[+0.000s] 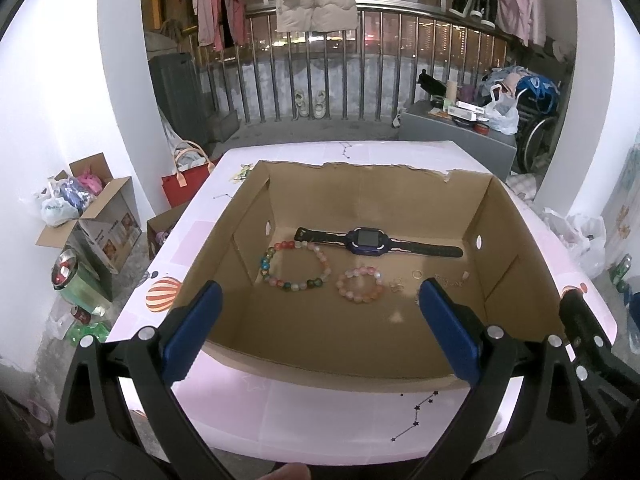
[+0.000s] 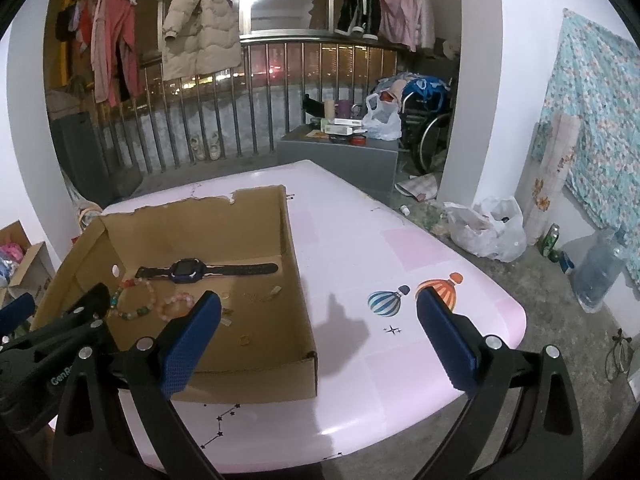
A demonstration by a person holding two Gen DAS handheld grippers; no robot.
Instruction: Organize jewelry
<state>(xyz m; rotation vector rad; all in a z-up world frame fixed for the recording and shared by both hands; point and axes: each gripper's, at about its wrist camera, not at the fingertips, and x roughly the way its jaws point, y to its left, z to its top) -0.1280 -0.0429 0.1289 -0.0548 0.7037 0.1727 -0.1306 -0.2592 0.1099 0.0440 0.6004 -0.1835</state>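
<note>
A shallow cardboard box (image 1: pixel 360 178) (image 2: pixel 304 336) sits on the pink table. Inside lie a dark blue smartwatch (image 1: pixel 370 241) (image 2: pixel 188 270), a large multicoloured bead bracelet (image 1: pixel 296 266) (image 2: pixel 132 300), a smaller pink bead bracelet (image 1: pixel 359 284) (image 2: pixel 178 306), and small gold rings (image 1: pixel 417 274) with a thin chain (image 1: pixel 452 280) (image 2: pixel 262 295). My left gripper (image 1: pixel 320 332) hovers open over the box's near wall, holding nothing. My right gripper (image 2: pixel 320 340) is open above the box's right wall and the bare table, also holding nothing. The left gripper's arm (image 2: pixel 60 320) shows at the right wrist view's left.
The pink table (image 2: pixel 400 248) has balloon stickers (image 2: pixel 438 289) and its right edge is close. Open cartons and bags (image 1: pixel 88 208) stand on the floor at left, plastic bags (image 2: pixel 488 228) and a water jug (image 2: pixel 600 272) at right. A railing and hung clothes are behind.
</note>
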